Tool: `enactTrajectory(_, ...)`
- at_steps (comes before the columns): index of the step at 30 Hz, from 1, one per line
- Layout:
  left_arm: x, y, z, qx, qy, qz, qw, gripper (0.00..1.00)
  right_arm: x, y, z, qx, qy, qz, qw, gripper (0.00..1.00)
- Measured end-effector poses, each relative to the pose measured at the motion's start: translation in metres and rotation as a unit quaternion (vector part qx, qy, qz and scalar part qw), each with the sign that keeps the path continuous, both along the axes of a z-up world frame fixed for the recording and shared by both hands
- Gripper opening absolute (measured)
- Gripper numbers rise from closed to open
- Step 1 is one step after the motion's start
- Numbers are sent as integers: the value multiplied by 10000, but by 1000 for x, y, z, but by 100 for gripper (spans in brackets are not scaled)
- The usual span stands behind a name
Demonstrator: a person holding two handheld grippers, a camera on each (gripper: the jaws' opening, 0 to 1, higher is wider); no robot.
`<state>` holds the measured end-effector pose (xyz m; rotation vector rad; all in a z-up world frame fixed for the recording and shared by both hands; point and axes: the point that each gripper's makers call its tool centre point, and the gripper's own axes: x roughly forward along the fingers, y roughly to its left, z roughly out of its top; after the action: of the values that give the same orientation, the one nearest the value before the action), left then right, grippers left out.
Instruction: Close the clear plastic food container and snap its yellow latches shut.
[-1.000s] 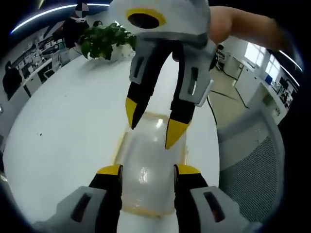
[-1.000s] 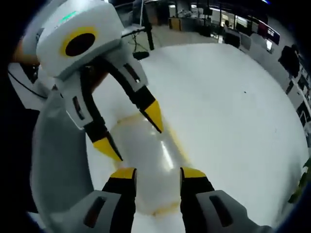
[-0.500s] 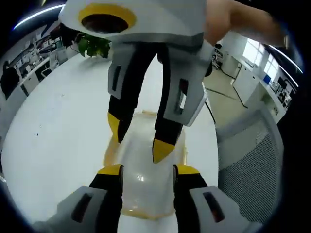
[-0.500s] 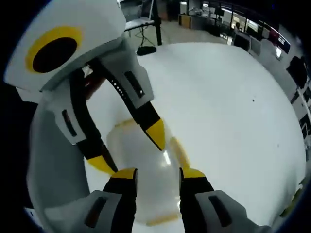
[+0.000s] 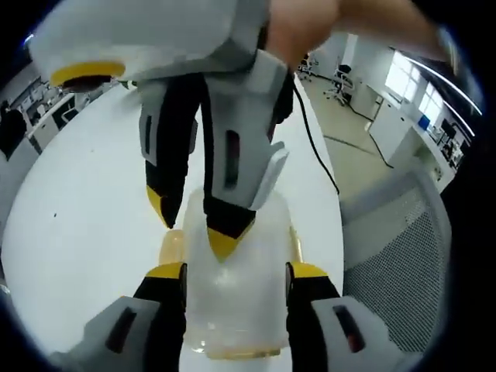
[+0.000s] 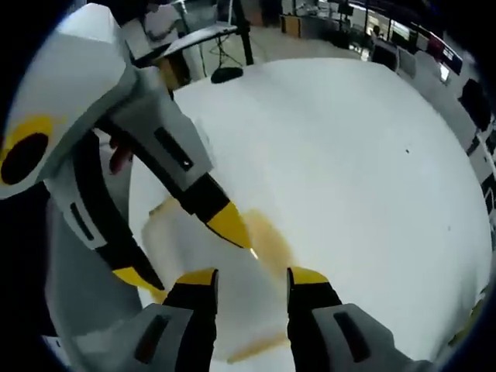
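The clear plastic food container [image 5: 232, 298] lies flat on the white desk [image 5: 85, 209], lid down on its base. In the left gripper view it sits between the near tongs' [image 5: 235, 271] tips, with the opposing tongs' [image 5: 190, 225] tips over its far end. Yellow latches [image 6: 267, 240] line its edges; whether they are snapped shut cannot be told.

The right gripper [image 5: 190, 229] has closed in over the container [image 5: 232, 298], nearer the left gripper [image 5: 236, 273]
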<state>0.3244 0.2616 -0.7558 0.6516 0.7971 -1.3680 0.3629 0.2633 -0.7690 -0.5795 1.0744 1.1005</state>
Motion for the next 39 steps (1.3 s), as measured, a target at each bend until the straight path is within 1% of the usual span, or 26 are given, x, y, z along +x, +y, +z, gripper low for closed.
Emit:
enactTrajectory(1, -1, -1, 0, 0, 9, -3, 10000, 52, 0, 3, 2, 96, 28, -46, 9999, 34)
enactTrajectory(3, -2, -1, -3, 38, 30, -4, 10000, 52, -2, 3, 2, 79, 41, -31, 10000, 35)
enactTrajectory(6, -2, -1, -3, 38, 40, 23, 10000, 54, -3, 5, 2, 14, -32, 119, 9999, 33)
enactTrajectory(7, -6, -5, -2, -60, 206, 113, 9997, 58, -5, 5, 2, 4, -2, 159, 9999, 30)
enactTrajectory(8, -7, -7, -1, -70, 288, 167, 9994, 63, -5, 6, 2, 21, 15, 132, 9999, 29)
enactTrajectory(9, -9, -8, -1, -37, 299, 230, 9993, 67, -2, 5, 2, 12, -12, 44, 10000, 28)
enactTrajectory(10, -10, -9, -2, -10, 240, 217, 9995, 70, -1, 5, 2, 21, -17, 4, 10000, 28)
enactTrajectory(11, -9, -7, -5, 103, 62, 171, 9998, 70, -1, 5, 1, 28, -3, -66, 10000, 28)
enactTrajectory(12, -8, -6, -8, 241, -221, 57, 9994, 70, -1, 5, 1, 60, 26, -120, 9999, 28)
enactTrajectory(15, -11, -5, -13, 446, -622, -30, 9971, 70, 0, 5, 1, 78, 12, -148, 9999, 28)
enactTrajectory(16, -10, -2, -16, 596, -820, -18, 9948, 70, -1, 5, 1, 89, 2, -159, 9998, 28)
enactTrajectory(17, -12, -4, -17, 569, -835, -9, 9949, 71, -1, 4, 1, 91, 1, -174, 9998, 28)
enactTrajectory(18, -11, -2, -18, 641, -926, 62, 9936, 71, -1, 4, 1, 90, 8, -215, 9997, 29)
enactTrajectory(20, -12, -2, -18, 697, -970, 216, 9926, 71, -1, 4, 1, 75, 11, -260, 9996, 29)
enactTrajectory(25, -13, -2, -18, 794, -1199, 331, 9891, 69, -1, 4, 1, -55, -23, -387, 9992, 27)
enactTrajectory(26, -13, -2, -18, 798, -1224, 353, 9886, 69, -3, 4, 1, -79, 33, -399, 9992, 26)
enactTrajectory(27, -12, 0, -17, 835, -1244, 486, 9875, 69, -2, 4, 1, -90, 6, -433, 9990, 25)
enactTrajectory(28, -13, 1, -17, 838, -1258, 528, 9871, 68, -3, 4, 1, -86, 7, -446, 9990, 26)
enactTrajectory(32, -14, 4, -20, 834, -1412, 437, 9855, 69, -2, 4, 2, -98, 17, -456, 9989, 26)
enactTrajectory(33, -14, 4, -20, 830, -1429, 413, 9854, 69, -3, 4, 3, -142, 36, -425, 9990, 26)
enactTrajectory(34, -15, 5, -20, 840, -1459, 369, 9850, 69, -4, -2, 3, -415, -4, -57, 9991, 28)
enactTrajectory(35, -15, 5, -20, 855, -1469, 362, 9848, 70, -4, -3, 3, -537, -75, 211, 9983, 29)
enactTrajectory(36, -16, 6, -21, 876, -1501, 333, 9842, 70, -5, 1, 4, -490, -97, 440, 9978, 30)
enactTrajectory(38, -15, 6, -21, 945, -1552, 291, 9829, 70, -4, 4, 8, -461, -21, 696, 9965, 32)
enactTrajectory(39, -16, 7, -21, 998, -1562, 284, 9823, 70, 0, 7, 9, -461, -104, 852, 9952, 34)
